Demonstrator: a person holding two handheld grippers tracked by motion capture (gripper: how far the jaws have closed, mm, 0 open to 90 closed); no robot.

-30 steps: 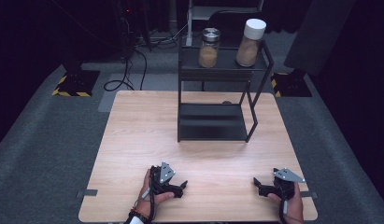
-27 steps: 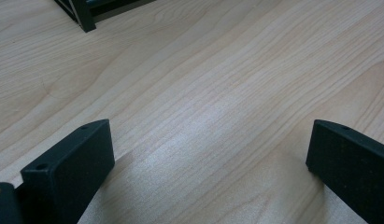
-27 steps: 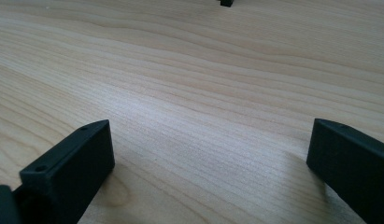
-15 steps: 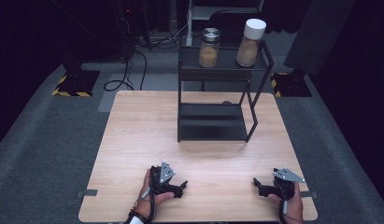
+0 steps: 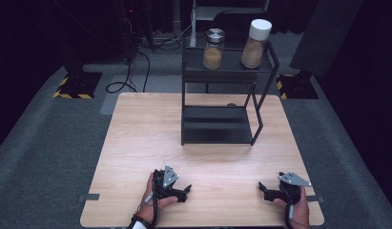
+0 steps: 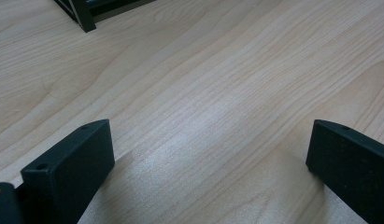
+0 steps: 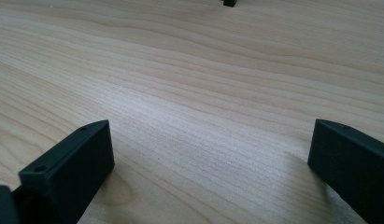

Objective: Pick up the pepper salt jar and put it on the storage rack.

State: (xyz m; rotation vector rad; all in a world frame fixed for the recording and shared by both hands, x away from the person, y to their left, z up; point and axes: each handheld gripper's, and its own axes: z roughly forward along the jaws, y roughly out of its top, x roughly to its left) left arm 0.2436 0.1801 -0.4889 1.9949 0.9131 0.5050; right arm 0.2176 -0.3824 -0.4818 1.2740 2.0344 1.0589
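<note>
Worktop: pale wood, seen from above; a person's hands come in at its near edge, each holding a hand-held gripper.
Left hand-held gripper: rests on the worktop near the near edge, left of the middle; jaws point toward the right edge; in the left gripper view the two black jaws stand wide apart with only bare wood between them; it has hold of nothing.
Right hand-held gripper: rests close to the near right corner; jaws point toward the left edge, facing the other gripper; in the right gripper view its jaws are likewise spread wide over bare wood; nothing held.
The two grippers: well apart from each other.
Black metal rack: stands toward the far edge, right of the middle; its lower shelf sits on the worktop; well apart from both grippers.
Jar with metal lid: upright on the rack's top shelf, left side; brown contents.
Jar with white lid: upright on the same shelf, right side; just beside the first jar.
</note>
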